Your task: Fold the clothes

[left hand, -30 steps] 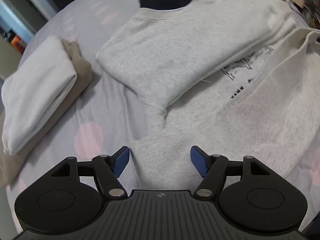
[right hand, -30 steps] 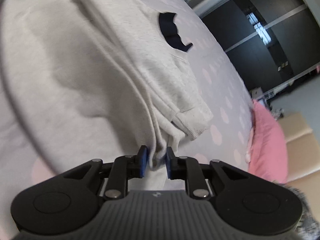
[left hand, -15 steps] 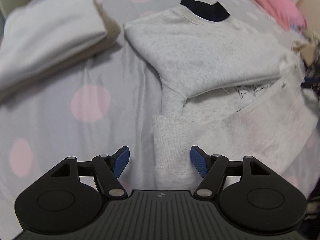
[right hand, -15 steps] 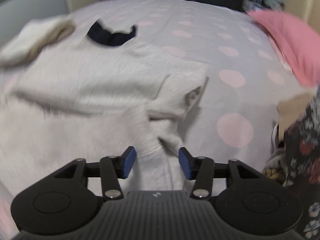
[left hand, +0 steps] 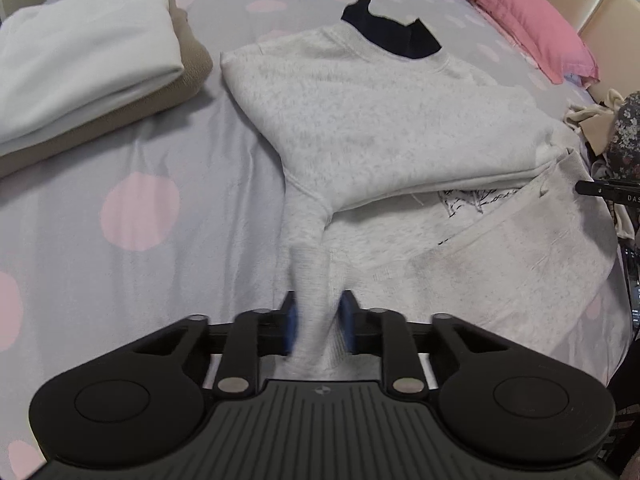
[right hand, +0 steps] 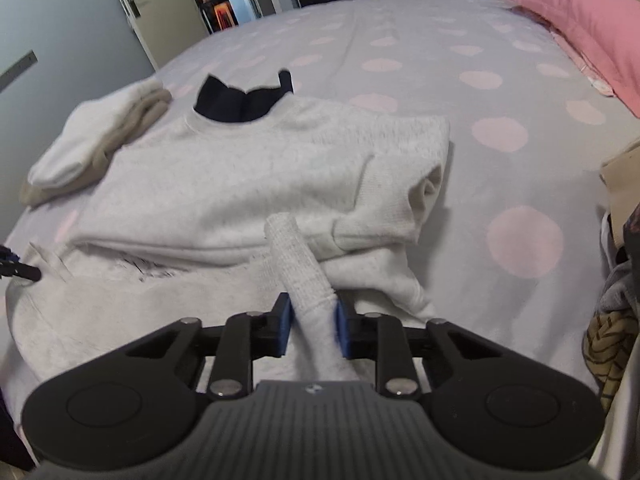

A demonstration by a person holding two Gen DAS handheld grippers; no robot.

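A light grey sweatshirt (left hand: 360,120) with a dark neck lining (left hand: 388,36) lies partly folded on the dotted bed sheet (left hand: 140,208); some black print shows under the fold. In the left wrist view, my left gripper (left hand: 319,326) is closing its jaws, and the blue pads pinch the left sleeve (left hand: 308,264), which runs up to the body. The right wrist view shows the same sweatshirt (right hand: 240,184). There my right gripper (right hand: 313,330) is also closing, and its pads squeeze the ribbed cuff end of the right sleeve (right hand: 300,264), lifted off the cloth.
A folded white and beige pile (left hand: 80,68) lies at the sweatshirt's left. A pink pillow (left hand: 520,12) rests at the far right of the bed. Loose patterned garments (right hand: 612,320) are heaped off the right edge. A door (right hand: 132,0) stands beyond the bed.
My left gripper, wide open over the hem before, has closed on the left sleeve. My right gripper let go of bunched cloth, rolled round, opened, and closed on the right sleeve's cuff.
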